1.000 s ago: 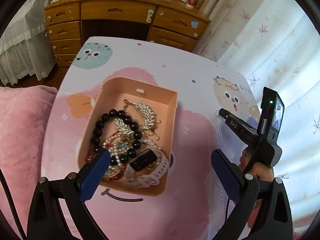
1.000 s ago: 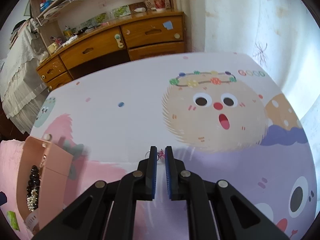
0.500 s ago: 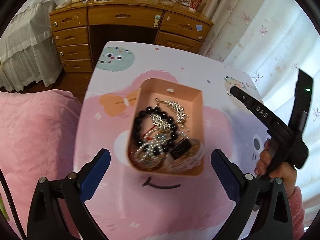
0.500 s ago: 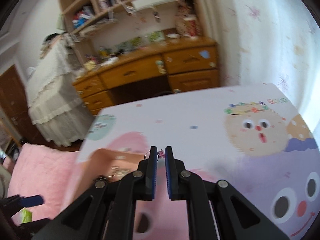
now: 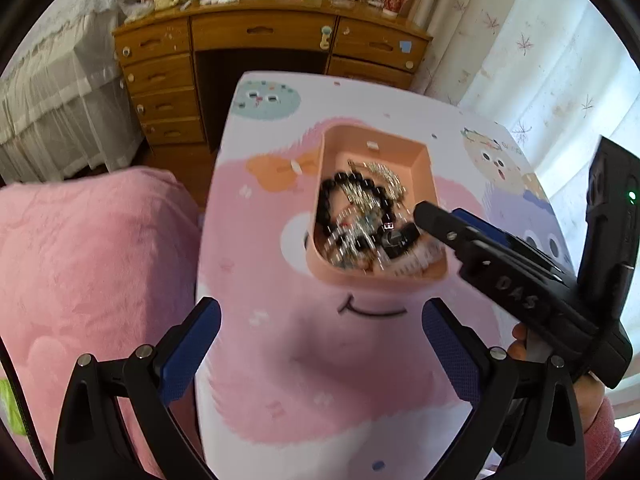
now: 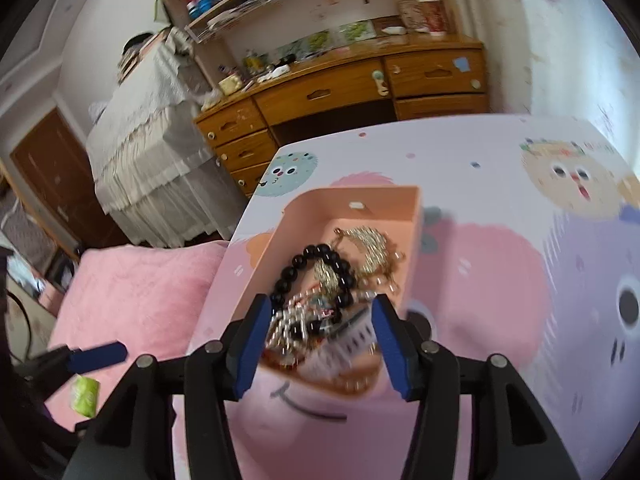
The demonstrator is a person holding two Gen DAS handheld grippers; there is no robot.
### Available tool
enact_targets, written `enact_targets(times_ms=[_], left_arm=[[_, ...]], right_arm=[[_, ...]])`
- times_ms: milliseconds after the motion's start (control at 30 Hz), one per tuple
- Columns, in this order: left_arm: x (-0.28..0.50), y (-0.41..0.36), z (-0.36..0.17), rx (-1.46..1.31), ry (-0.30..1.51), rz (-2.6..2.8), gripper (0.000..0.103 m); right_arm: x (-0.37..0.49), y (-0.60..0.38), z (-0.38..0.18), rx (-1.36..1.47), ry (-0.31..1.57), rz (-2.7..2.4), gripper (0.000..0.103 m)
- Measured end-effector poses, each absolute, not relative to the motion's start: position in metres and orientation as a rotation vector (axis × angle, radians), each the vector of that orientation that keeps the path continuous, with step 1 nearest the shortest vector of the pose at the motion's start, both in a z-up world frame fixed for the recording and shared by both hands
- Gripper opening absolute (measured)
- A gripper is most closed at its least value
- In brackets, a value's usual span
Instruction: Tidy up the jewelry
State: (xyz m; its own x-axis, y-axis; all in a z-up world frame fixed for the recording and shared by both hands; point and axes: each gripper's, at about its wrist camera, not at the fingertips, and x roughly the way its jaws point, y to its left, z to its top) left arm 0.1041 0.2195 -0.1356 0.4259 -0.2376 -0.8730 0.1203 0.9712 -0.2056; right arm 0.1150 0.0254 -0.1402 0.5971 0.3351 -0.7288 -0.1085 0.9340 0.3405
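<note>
A peach-coloured box (image 5: 422, 160) (image 6: 414, 216) stands on the cartoon-print table. It holds a black bead bracelet (image 5: 332, 196) (image 6: 316, 256), gold leaf pieces (image 6: 368, 246), pearls and a white-strapped watch (image 6: 352, 338). My right gripper (image 6: 320, 344) is open, its fingers spread just over the near end of the box; it also shows in the left wrist view (image 5: 440, 216), reaching over the box. My left gripper (image 5: 320, 340) is open and empty, held back over the table's near part.
A wooden desk with drawers (image 5: 272, 36) (image 6: 360, 84) stands behind the table. A pink cushion (image 5: 92, 260) (image 6: 132, 292) lies to the left. A curtain (image 5: 540, 60) hangs at the right. A white-covered bed (image 6: 152, 128) is at the far left.
My right gripper, shut on a small earring before, has swung left over the box and opened. My left gripper has pulled back from the box.
</note>
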Motion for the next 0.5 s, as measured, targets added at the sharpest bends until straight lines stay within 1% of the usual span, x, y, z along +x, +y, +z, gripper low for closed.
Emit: enact_targets(times_ms=[33, 100, 233, 333, 400, 500], left_arm=[[0.100, 0.220, -0.136, -0.135, 1.116, -0.225, 0.100], [0.088, 0.220, -0.136, -0.169, 1.126, -0.203, 0.100], [0.058, 0.210, -0.136, -0.156, 1.162, -0.107, 0.100], [0.034, 0.190, -0.133, -0.131, 1.249, -0.101, 0.100], [0.016, 0.168, -0.124, -0.121, 1.290, -0.153, 0.100], [-0.005, 0.137, -0.098, -0.063, 1.249, -0.179, 0.100]], right_arm=[[0.107, 0.021, -0.140, 0.281, 0.902, 0.251, 0.063], [0.092, 0.011, -0.140, 0.278, 0.918, 0.223, 0.069], [0.055, -0.017, -0.145, 0.303, 1.007, 0.192, 0.073], [0.020, -0.038, -0.151, 0.286, 1.130, 0.083, 0.079], [0.001, -0.051, -0.152, 0.267, 1.228, 0.041, 0.079], [-0.028, -0.071, -0.139, 0.201, 1.316, 0.059, 0.079]])
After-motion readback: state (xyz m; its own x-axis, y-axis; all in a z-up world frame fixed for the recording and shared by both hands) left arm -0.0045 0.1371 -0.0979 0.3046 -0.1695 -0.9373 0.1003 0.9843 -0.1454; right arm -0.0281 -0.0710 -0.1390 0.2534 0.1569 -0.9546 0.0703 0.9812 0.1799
